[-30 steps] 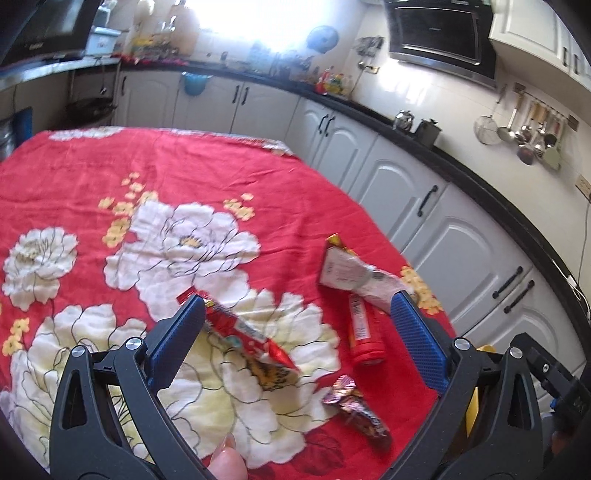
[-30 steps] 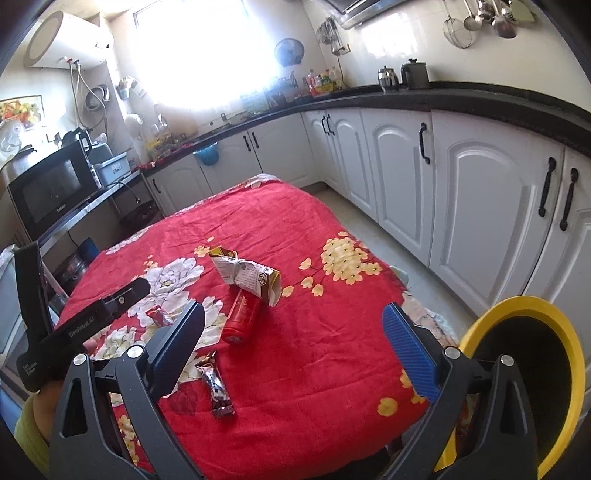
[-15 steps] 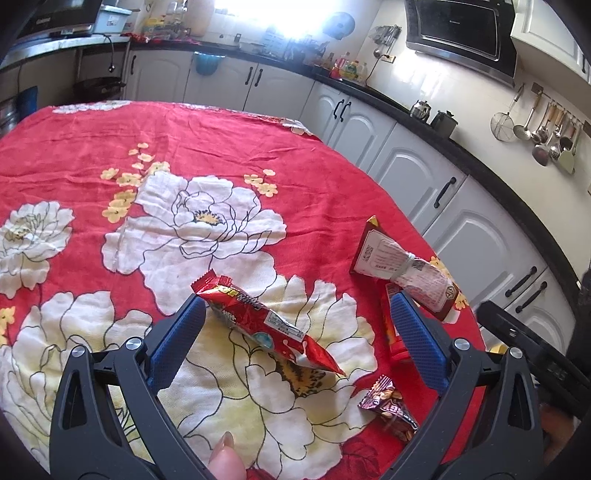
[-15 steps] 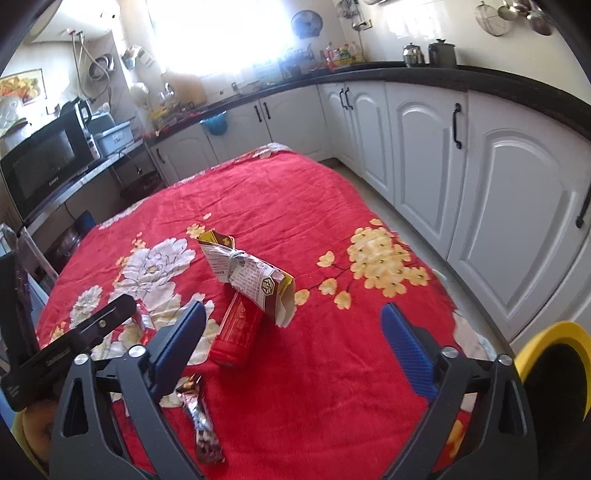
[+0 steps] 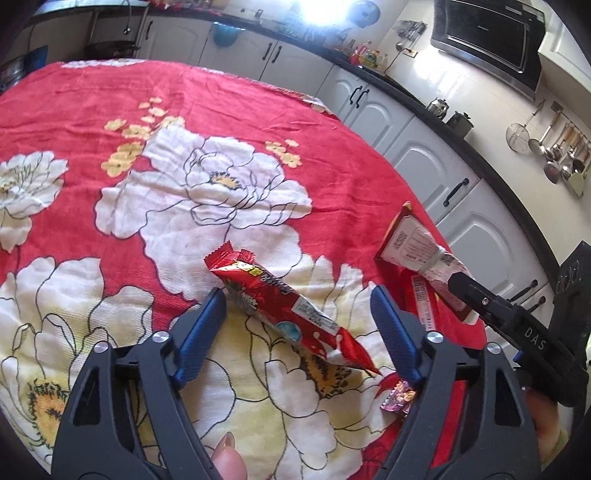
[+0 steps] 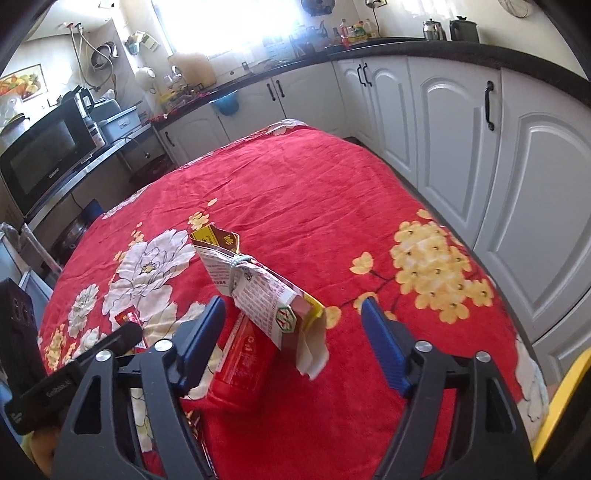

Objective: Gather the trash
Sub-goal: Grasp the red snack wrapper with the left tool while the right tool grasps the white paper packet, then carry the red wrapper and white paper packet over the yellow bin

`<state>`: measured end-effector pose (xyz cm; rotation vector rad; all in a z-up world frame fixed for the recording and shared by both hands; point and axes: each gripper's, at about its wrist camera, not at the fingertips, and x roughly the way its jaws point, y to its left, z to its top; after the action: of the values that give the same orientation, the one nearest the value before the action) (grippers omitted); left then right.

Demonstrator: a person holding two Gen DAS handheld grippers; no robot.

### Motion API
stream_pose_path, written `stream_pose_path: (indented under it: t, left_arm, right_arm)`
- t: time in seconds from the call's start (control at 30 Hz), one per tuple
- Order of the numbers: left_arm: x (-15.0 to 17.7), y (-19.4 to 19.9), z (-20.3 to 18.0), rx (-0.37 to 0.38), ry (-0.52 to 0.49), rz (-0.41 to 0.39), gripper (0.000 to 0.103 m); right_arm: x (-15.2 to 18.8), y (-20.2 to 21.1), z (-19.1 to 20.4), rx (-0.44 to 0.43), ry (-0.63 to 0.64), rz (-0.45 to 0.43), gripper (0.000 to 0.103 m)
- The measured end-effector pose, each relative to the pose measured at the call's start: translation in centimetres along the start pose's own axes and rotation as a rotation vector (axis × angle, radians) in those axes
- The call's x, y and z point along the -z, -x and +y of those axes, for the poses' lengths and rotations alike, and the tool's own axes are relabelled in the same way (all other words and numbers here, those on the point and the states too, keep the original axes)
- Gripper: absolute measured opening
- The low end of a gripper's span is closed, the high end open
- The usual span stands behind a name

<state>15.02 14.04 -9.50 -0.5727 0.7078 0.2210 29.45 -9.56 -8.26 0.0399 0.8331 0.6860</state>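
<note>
We note both tongs closing yet apart: left tongs (image 5: 297,317) straddle red wrapper (image 5: 291,310), right tongs (image 6: 293,330) straddle crumpled carton (image 6: 258,291).

— What was hidden in the left view?
— The foil wrapper (image 5: 398,398) sat partly behind a finger (image 5: 397,334).
— And right?
— The yellow bin (image 6: 565,402) was cut by the edge; the red bottle (image 6: 243,363) lay partly under the carton (image 6: 255,291).

Domestic kitchen. White cabinets (image 6: 443,110) with black handles under a dark countertop (image 6: 424,50) run beyond and right of the fingers. Microwave (image 6: 44,147) far left; kettles (image 6: 463,26) on the counter; hanging utensils (image 5: 561,155) and range hood (image 5: 487,37) upper right. Floral red cloth (image 6: 314,184) covers the tabletop ahead.
</note>
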Motion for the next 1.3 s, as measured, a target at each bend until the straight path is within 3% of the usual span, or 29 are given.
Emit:
stream_pose_path:
  t: [0.17, 0.27, 0.3, 0.47, 0.53, 0.7, 1.3]
  left_arm:
    - [-0.1, -0.3, 0.2, -0.015, 0.009, 0.005, 0.060]
    - [-0.1, -0.3, 0.7, -0.024, 0.024, 0.008, 0.045]
    - [-0.1, -0.3, 0.8, -0.025, 0.031, 0.010, 0.038]
    - [-0.1, -0.3, 1.1, -0.011, 0.040, 0.017, 0.025]
    - [-0.1, -0.4, 1.0, -0.009, 0.037, 0.018, 0.015]
    - [0.0, 0.1, 0.3, 0.018, 0.015, 0.012, 0.003]
    - [0.2, 4.2, -5.4, 0.147, -0.124, -0.065, 0.000]
  right_arm:
    - [0.1, -0.3, 0.3, -0.021, 0.013, 0.011, 0.043]
    - [0.3, 0.0, 0.5, -0.034, 0.015, 0.004, 0.036]
    - [0.5, 0.2, 0.5, -0.038, 0.018, 0.000, 0.035]
    - [1.2, 1.5, 1.4, -0.039, 0.057, -0.031, 0.026]
    - [1.4, 2.1, 1.8, -0.037, 0.070, -0.047, 0.026]
    - [2.1, 3.6, 2.3, -0.056, 0.073, -0.069, 0.026]
    - [3.8, 10.4, 1.7, -0.068, 0.040, -0.174, 0.026]
